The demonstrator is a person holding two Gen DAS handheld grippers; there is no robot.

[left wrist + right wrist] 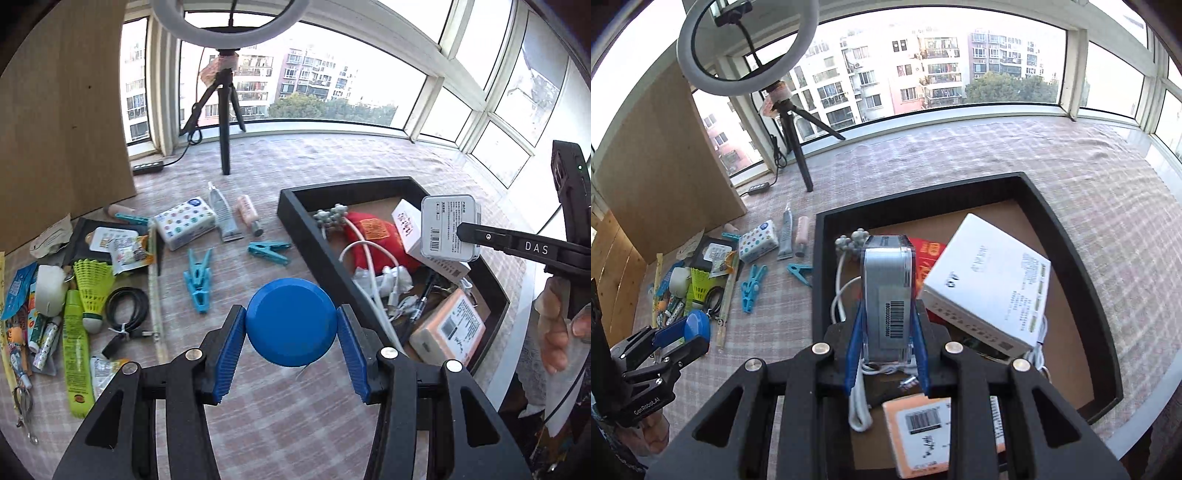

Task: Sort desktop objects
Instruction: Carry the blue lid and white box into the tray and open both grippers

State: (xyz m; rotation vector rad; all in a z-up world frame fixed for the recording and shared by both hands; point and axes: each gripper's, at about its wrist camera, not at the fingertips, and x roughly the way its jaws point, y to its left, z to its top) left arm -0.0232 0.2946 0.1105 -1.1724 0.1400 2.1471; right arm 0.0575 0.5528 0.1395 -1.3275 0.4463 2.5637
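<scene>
Tray [1067, 236] rims stand near both loads: we clamp a blue disc [291, 322] with our left gripper [291, 332], apparently airborne, while our right gripper [886, 345] grips a clear-cased box [888, 291].

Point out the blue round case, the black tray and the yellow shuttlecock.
blue round case [291, 321], left wrist view, flat face.
black tray [1067, 236], right wrist view, right wall.
yellow shuttlecock [94, 284], left wrist view, skirt.

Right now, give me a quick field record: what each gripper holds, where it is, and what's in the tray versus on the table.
left gripper: shut on blue disc, above the table beside the tray
right gripper: shut on clear case, over the tray
tray: white box, orange box, red pouch, white cable
table: teal clips, shuttlecock, tissue pack
</scene>
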